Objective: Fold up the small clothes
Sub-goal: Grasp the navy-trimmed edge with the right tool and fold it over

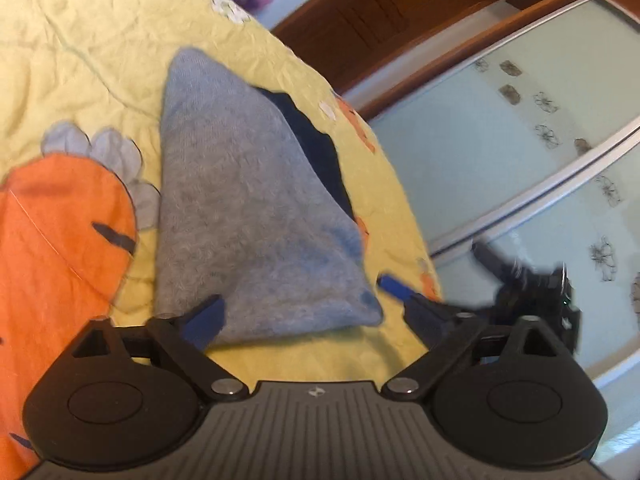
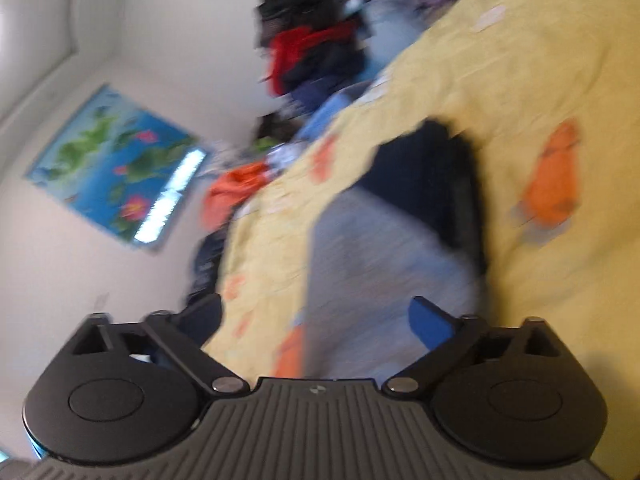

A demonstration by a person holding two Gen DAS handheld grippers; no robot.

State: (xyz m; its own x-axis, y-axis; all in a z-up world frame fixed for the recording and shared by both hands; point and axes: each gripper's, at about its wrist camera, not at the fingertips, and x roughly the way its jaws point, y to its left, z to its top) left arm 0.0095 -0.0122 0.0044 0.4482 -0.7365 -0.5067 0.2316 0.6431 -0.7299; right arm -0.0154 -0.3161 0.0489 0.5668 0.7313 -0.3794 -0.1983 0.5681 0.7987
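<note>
A grey garment point(image 1: 240, 208) lies flat on the yellow bedspread point(image 1: 80, 40), overlapping a dark garment point(image 1: 316, 148). Left hand-held gripper point(image 1: 300, 304) and right hand-held gripper point(image 2: 316, 316) hover wide open, empty. A careless pinch could catch both layers.

Dark garment point(image 1: 316, 140) mostly hidden under grey garment point(image 1: 240, 208).
</note>
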